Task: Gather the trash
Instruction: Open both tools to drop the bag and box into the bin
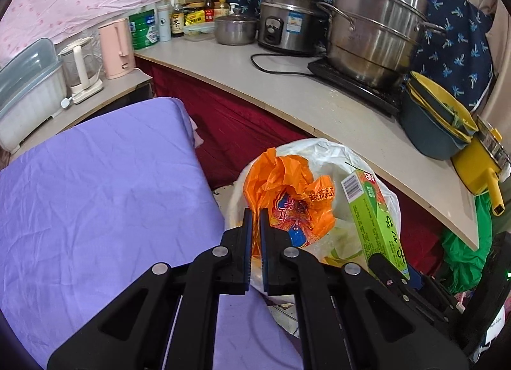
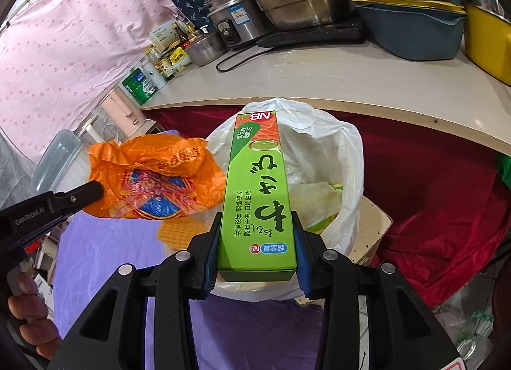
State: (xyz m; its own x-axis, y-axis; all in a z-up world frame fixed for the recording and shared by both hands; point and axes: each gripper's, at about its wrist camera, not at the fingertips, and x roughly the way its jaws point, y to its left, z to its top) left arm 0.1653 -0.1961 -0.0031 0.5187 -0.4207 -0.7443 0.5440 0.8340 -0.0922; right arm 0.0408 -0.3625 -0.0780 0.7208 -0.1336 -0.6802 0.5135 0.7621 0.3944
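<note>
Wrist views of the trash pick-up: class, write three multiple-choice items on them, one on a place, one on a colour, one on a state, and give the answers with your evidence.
1. Where does the white-lined bin stand?
A. On the counter
B. On the floor below the counter's edge
C. On the purple sheet

2. What colour is the crumpled bag?
A. Orange
B. Black
C. Pink

3. How does the right gripper stand?
A. Open, empty
B. Shut on a bottle
C. Closed on the green box

Answers: 1 B, the counter runs above and behind the bin. 2 A, orange plastic pinched in the left gripper. 3 C, both pads press the box's sides.
</note>
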